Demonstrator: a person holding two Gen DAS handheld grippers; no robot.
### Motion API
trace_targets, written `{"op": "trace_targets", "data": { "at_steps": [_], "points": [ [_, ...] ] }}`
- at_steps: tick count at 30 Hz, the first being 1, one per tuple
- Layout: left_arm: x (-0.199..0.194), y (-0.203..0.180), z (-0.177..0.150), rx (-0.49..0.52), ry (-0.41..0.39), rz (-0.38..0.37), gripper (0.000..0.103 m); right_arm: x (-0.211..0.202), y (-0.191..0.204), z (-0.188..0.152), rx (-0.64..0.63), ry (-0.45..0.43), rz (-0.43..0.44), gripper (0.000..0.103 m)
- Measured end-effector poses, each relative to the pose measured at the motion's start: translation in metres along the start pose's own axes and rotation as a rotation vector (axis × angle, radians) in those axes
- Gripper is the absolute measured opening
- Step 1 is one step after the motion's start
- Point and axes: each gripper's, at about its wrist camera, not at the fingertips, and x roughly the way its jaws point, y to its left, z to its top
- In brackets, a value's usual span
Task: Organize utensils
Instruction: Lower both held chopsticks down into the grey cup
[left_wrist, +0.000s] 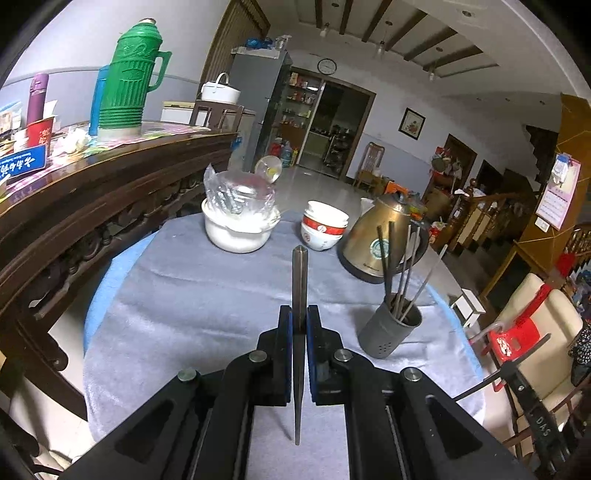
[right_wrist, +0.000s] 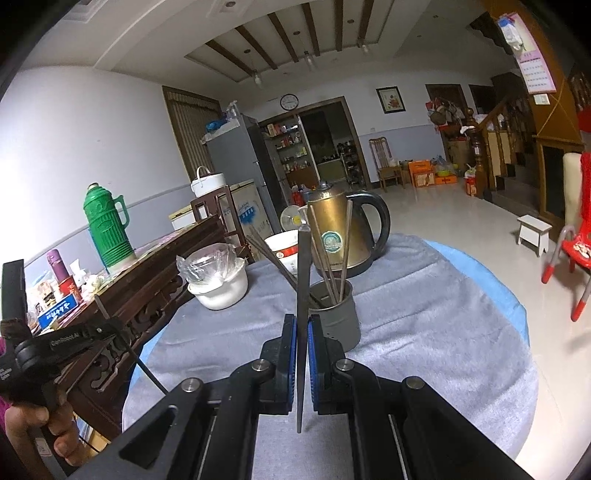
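Judging from how things lie, the task is well along but not finished. The holder (left_wrist: 390, 329), a grey cup on the grey cloth (left_wrist: 192, 295), already carries several chopsticks (left_wrist: 400, 266) standing at a lean. Two more remain outside it, one in each gripper. No loose utensils show on the visible cloth, so these two appear to be the last; areas hidden behind the gripper bodies cannot be checked.

Left gripper (left_wrist: 300, 321): jaws closed together on a single dark chopstick (left_wrist: 299, 280), pads pressing it from both sides. The stick runs toward 12 o'clock in the left wrist view, its far end level with the stacked bowls (left_wrist: 323, 225), its near end trailing back between the gripper arms. In this view the holder sits at about 2 o'clock from the fingertips, near but apart.

Right gripper (right_wrist: 302, 328): jaws likewise clamped on one chopstick (right_wrist: 303, 273), which points to 12 o'clock. The holder (right_wrist: 338, 317) stands just past the fingertips at about 1 o'clock, with the kettle (right_wrist: 343, 229) behind it. The stick's tip rises above the holder's rim in the frame; whether it is over the mouth cannot be told.

The left gripper also shows in the right wrist view at 9 o'clock, held by a hand (right_wrist: 55, 424), well apart from the holder.

Remaining work, as judged: lower each held stick into the holder and release. The right one is better placed to go first. Risk: the leaning sticks already inside may obstruct entry.
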Motion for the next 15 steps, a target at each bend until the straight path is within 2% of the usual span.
{"op": "trace_targets", "data": {
  "at_steps": [9, 15],
  "points": [
    [0.005, -0.011, 0.007, -0.009, 0.008, -0.043, 0.007, 0.006, -0.011, -0.001, 0.024, 0.012, -0.003, 0.006],
    [-0.005, -0.02, 0.026, -0.012, -0.049, -0.096, 0.007, -0.001, -0.012, 0.026, 0.018, -0.06, -0.005, 0.006]
  ]
}}
